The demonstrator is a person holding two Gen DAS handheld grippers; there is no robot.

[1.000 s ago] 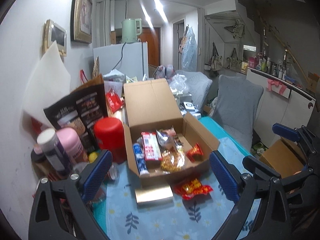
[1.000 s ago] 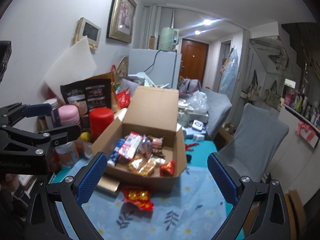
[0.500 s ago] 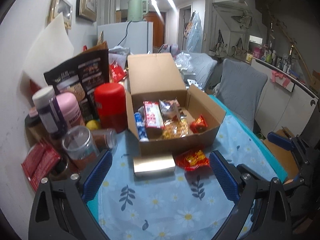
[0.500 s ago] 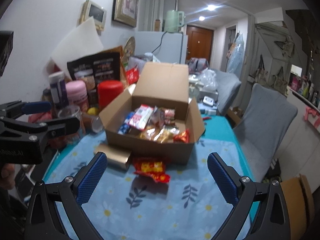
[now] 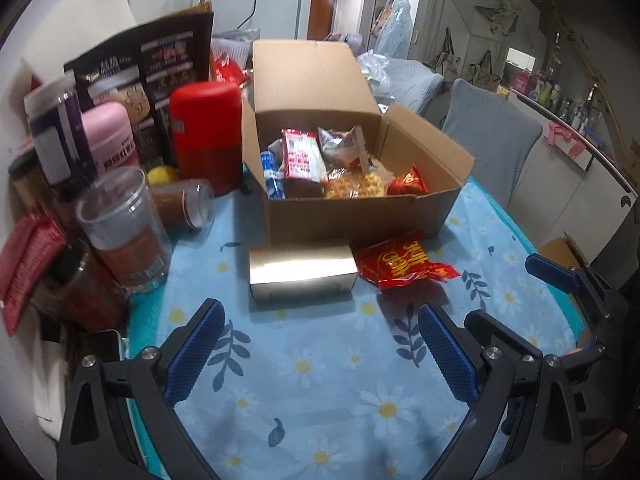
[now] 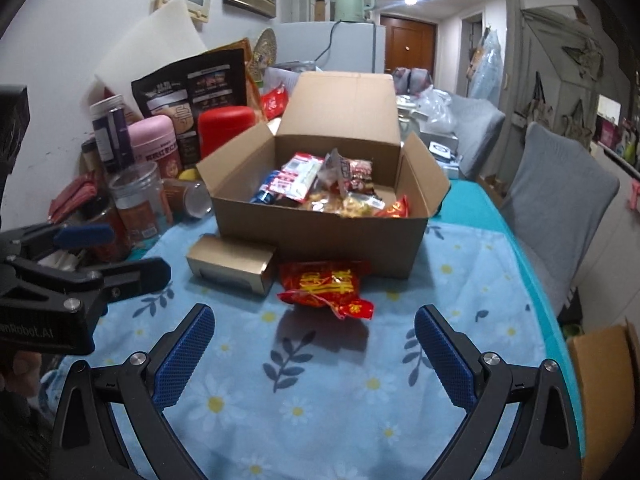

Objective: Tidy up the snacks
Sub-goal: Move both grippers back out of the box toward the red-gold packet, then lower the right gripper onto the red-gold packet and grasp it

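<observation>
An open cardboard box [image 5: 344, 216] [image 6: 320, 236] with several snack packets inside stands on the blue flowered tablecloth [image 5: 320, 380]. In front of it lie a gold box [image 5: 302, 272] [image 6: 232, 266] and a red snack packet [image 5: 400, 264] [image 6: 326, 286]. My left gripper [image 5: 320, 348] is open and empty, just short of the gold box. My right gripper [image 6: 316, 352] is open and empty, just short of the red packet. The left gripper also shows at the left of the right wrist view [image 6: 80, 256].
Left of the box stand a red canister [image 5: 206, 132], a pink jar [image 5: 110, 136], a clear jar [image 5: 124, 228], a tipped jar [image 5: 184, 206] and a dark bag [image 5: 148, 76]. A grey chair [image 6: 560, 196] and a cardboard carton [image 6: 604, 392] are on the right.
Both grippers have dropped lower and moved closer to the table; the box, gold box and red packet now look larger and nearer. Both stay open.
</observation>
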